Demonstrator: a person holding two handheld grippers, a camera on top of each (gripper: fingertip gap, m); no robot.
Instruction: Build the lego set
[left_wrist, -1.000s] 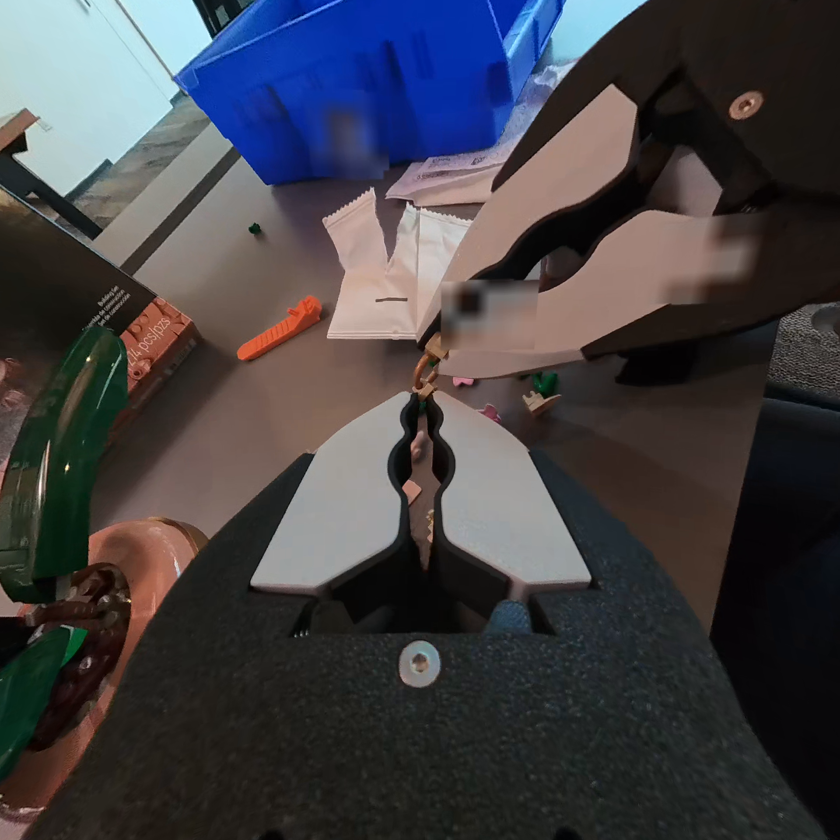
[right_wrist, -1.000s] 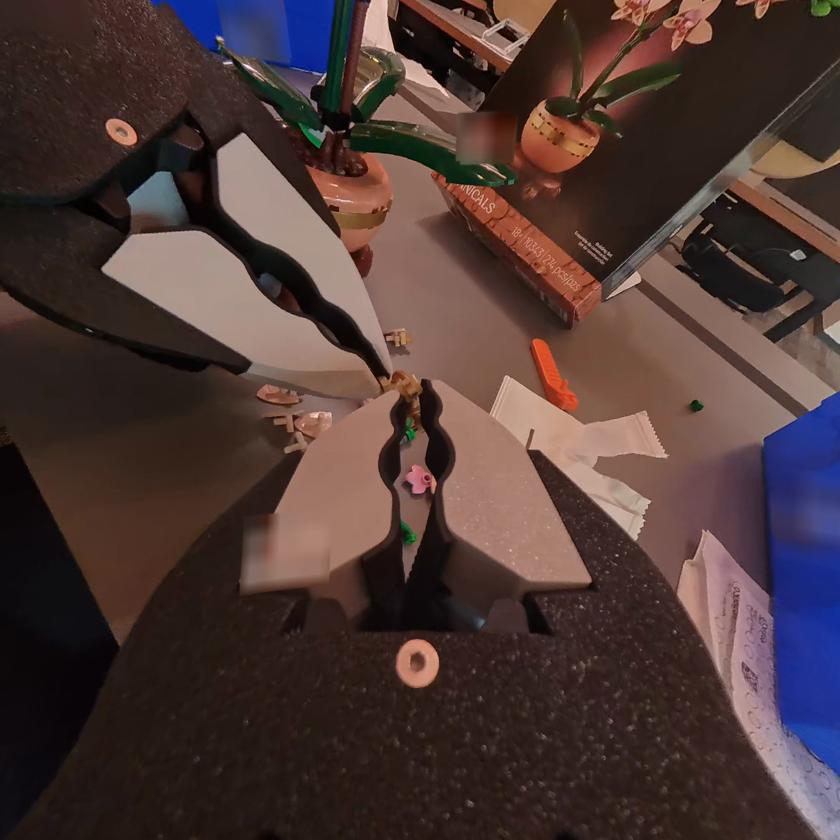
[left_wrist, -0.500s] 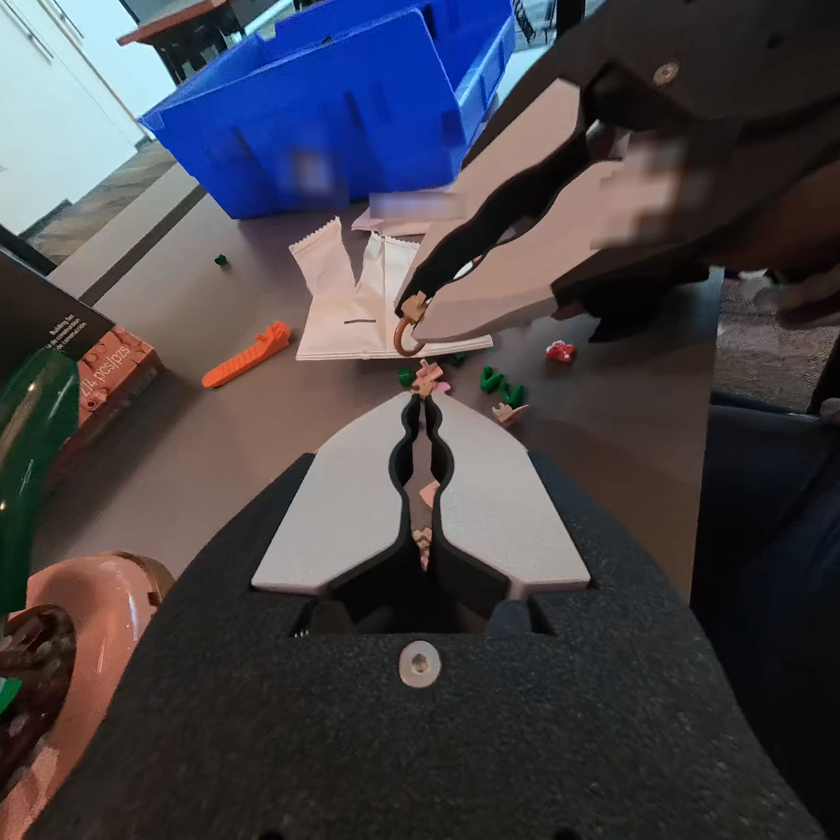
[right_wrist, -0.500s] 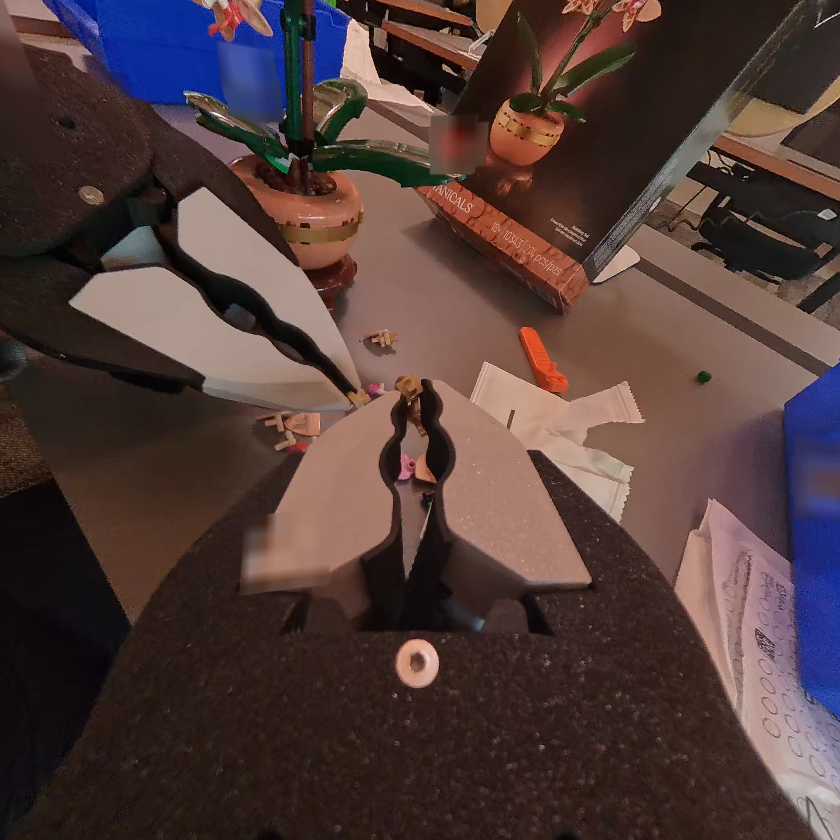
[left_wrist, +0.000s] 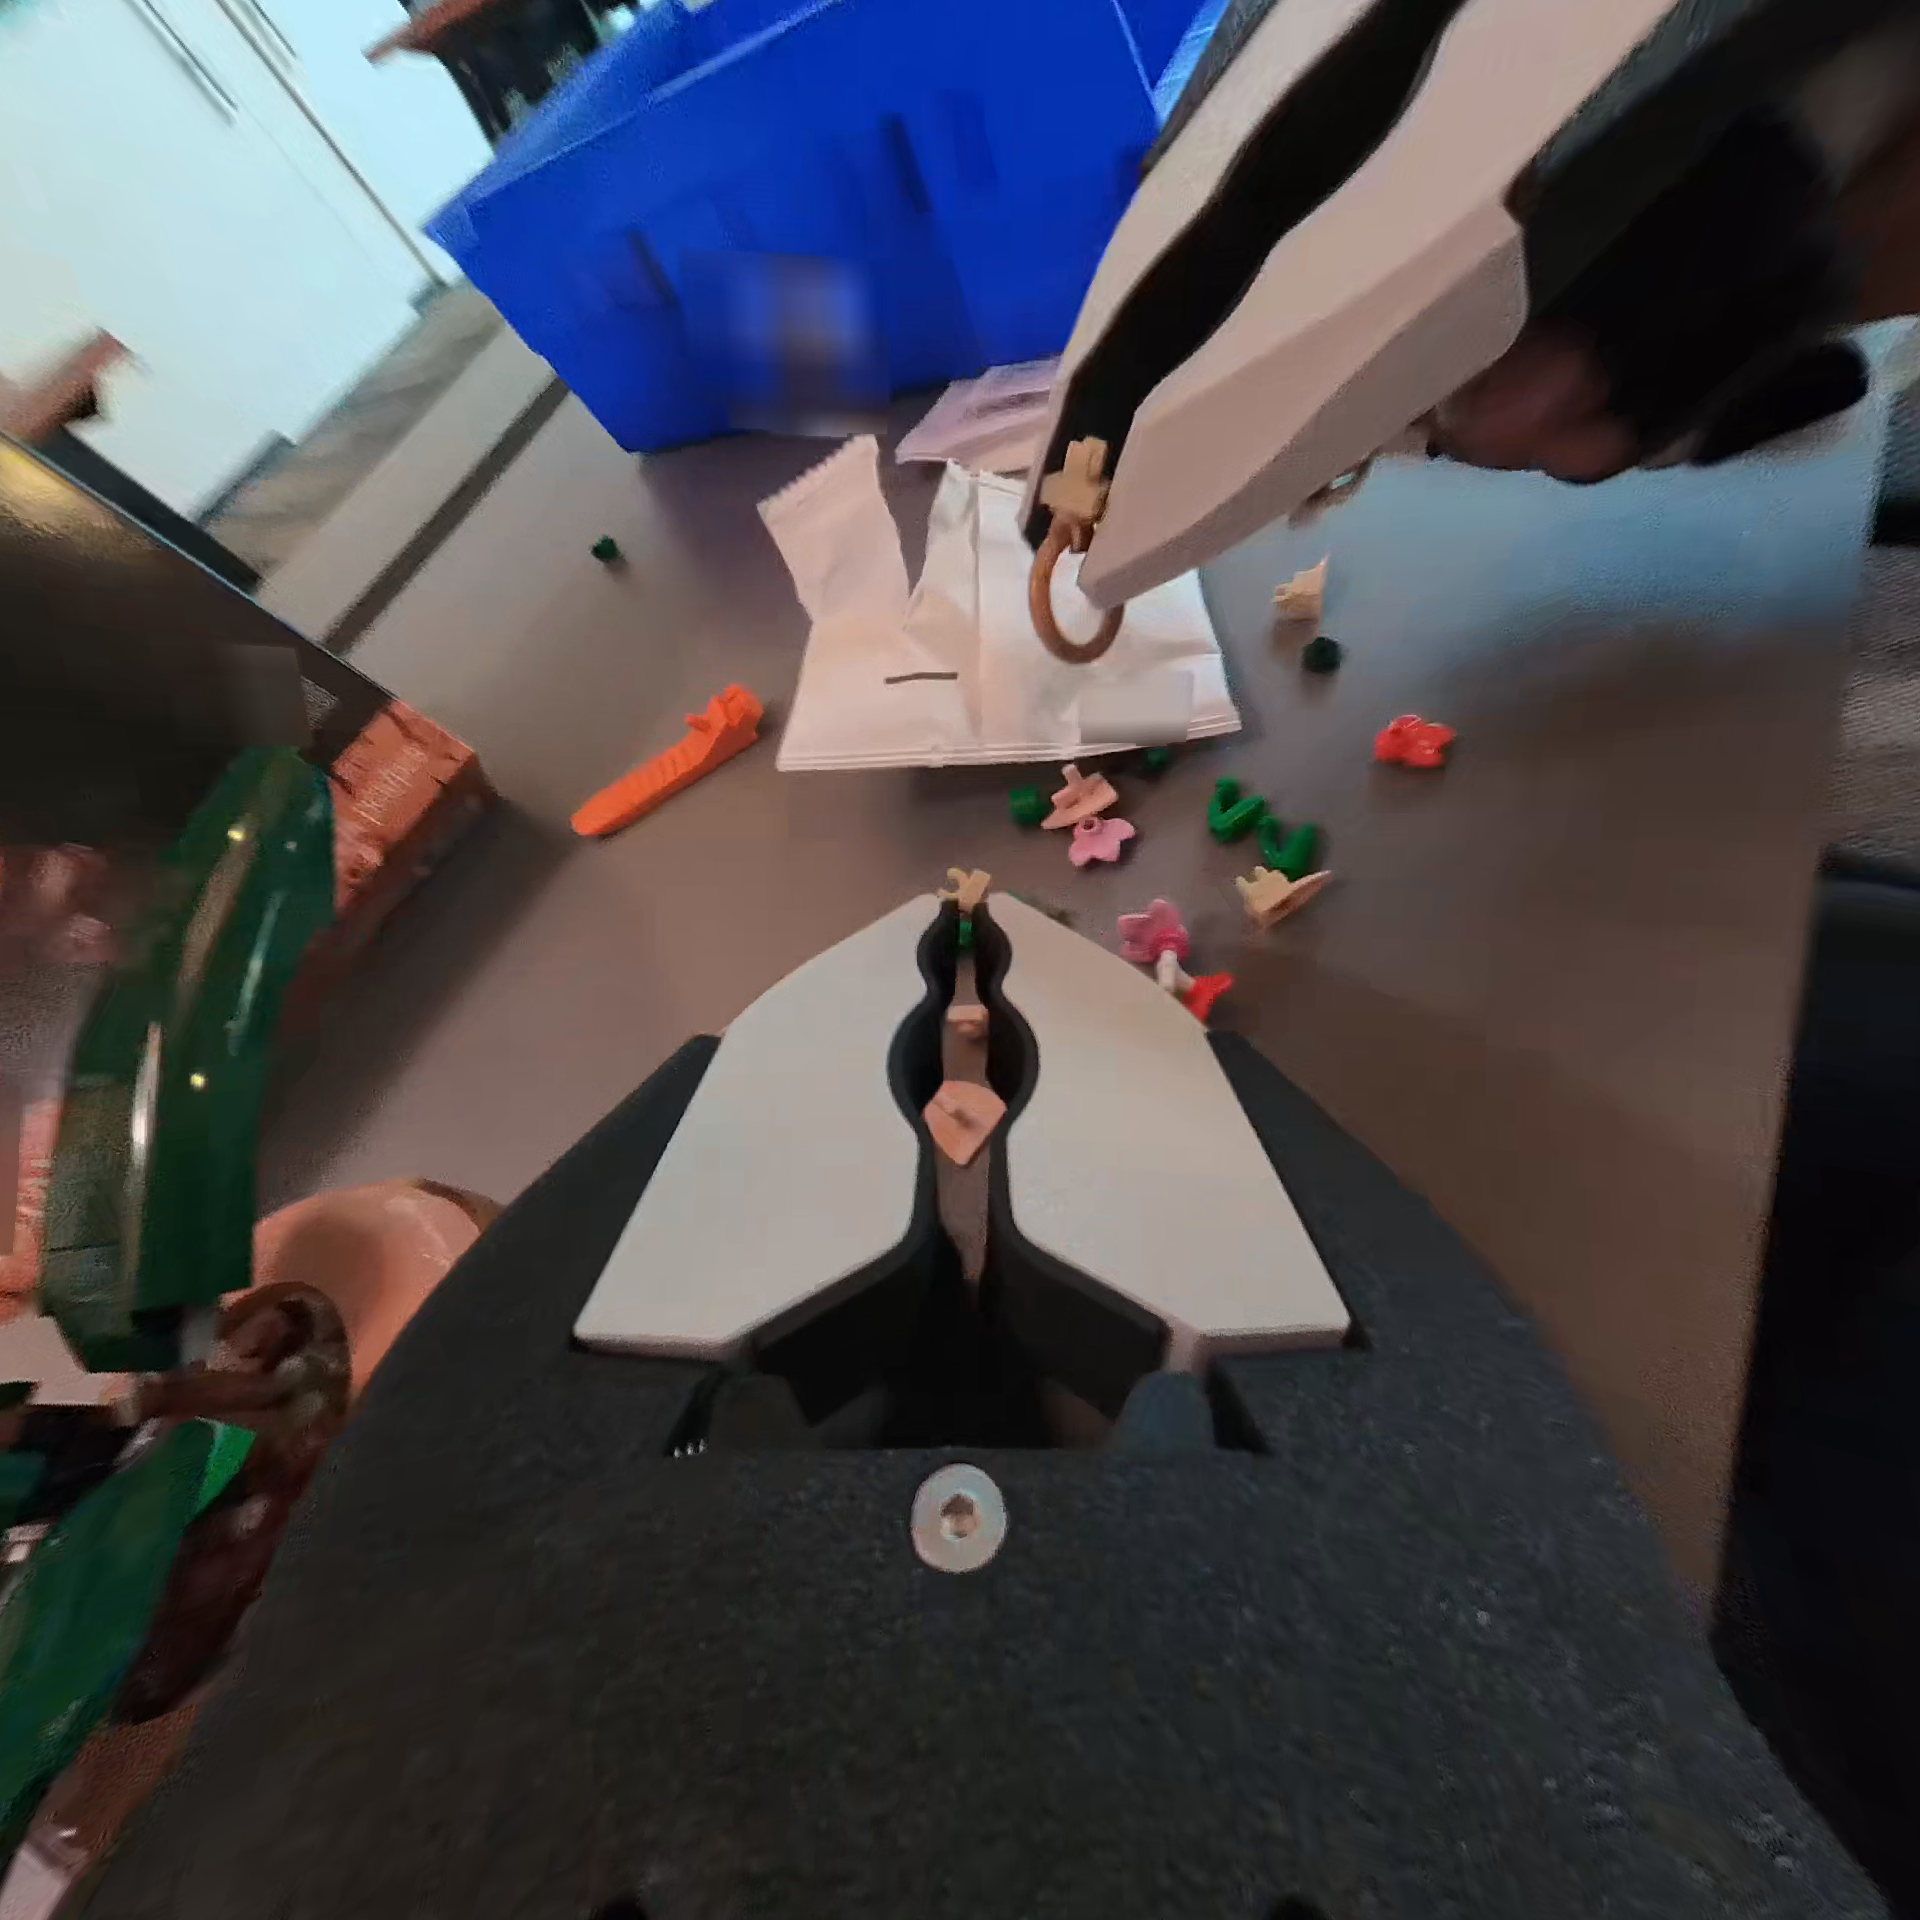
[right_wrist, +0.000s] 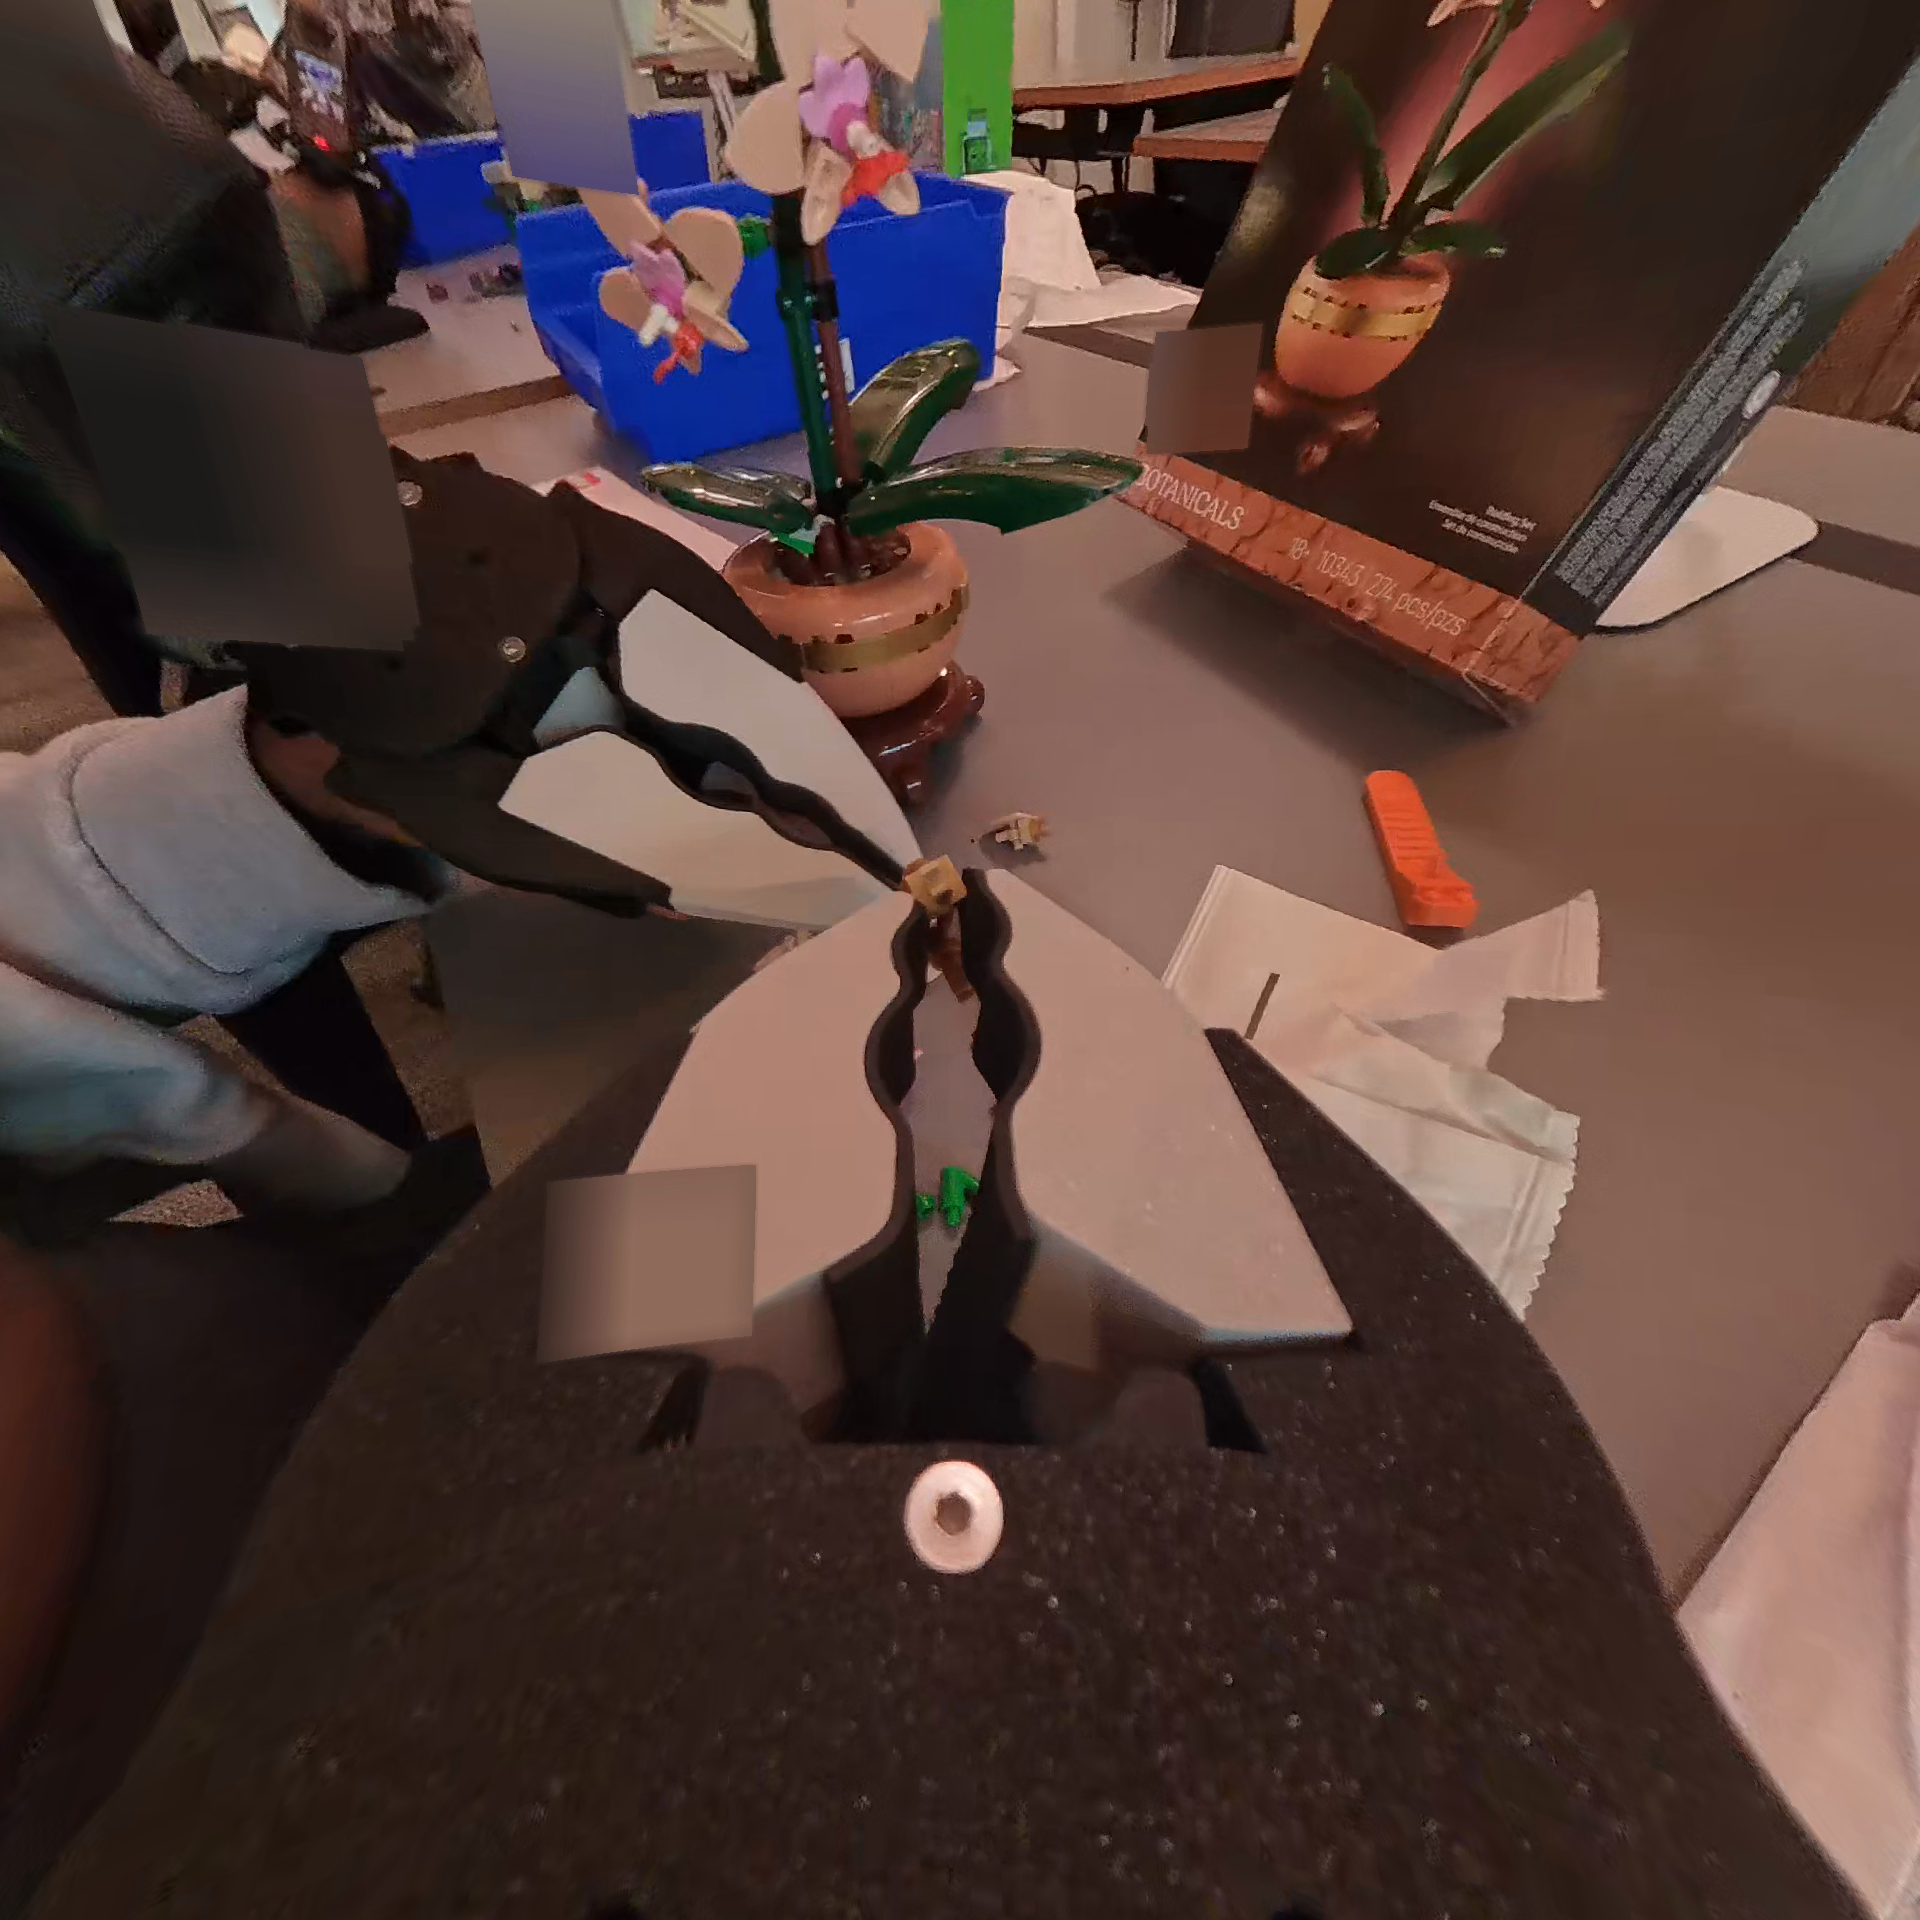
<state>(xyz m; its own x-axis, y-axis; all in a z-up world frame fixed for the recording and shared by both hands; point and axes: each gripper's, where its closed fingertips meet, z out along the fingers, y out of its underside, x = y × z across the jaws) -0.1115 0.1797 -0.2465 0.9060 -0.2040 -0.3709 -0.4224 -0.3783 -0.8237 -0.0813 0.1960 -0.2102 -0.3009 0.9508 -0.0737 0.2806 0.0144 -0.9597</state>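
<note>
My right gripper (right_wrist: 940, 899) is shut on a small tan piece (right_wrist: 932, 881) with a brown ring hanging below it. In the left wrist view it (left_wrist: 1070, 540) hangs above the table at the upper right, and the ring (left_wrist: 1075, 613) shows clearly. My left gripper (left_wrist: 964, 909) is shut with nothing visibly in it. Its tip (right_wrist: 888, 868) is just left of the right gripper's tip. A loose tan piece (left_wrist: 964, 885) lies on the table just past the left tip. The built orchid in its pot (right_wrist: 852, 613) stands behind the left gripper.
Loose pink (left_wrist: 1101, 842), green (left_wrist: 1236, 810) and red (left_wrist: 1413, 740) pieces lie on the grey table. White bags (left_wrist: 987, 665), an orange brick separator (left_wrist: 670, 764) and a blue bin (left_wrist: 831, 208) lie beyond. The set box (right_wrist: 1507, 364) stands at the right. A sleeve (right_wrist: 156, 852) is at the left. The left gripper's tips are roughly 6 cm from the right gripper's. The orange brick separator (left_wrist: 670, 764) is about equally far from each gripper, around 15 cm. Seen from the right wrist view (right_wrist: 1410, 848) as well.
The two grippers met at the ring piece a second ago. The right gripper has since lifted away with the tan piece and ring, and the left gripper has drawn back without it.
</note>
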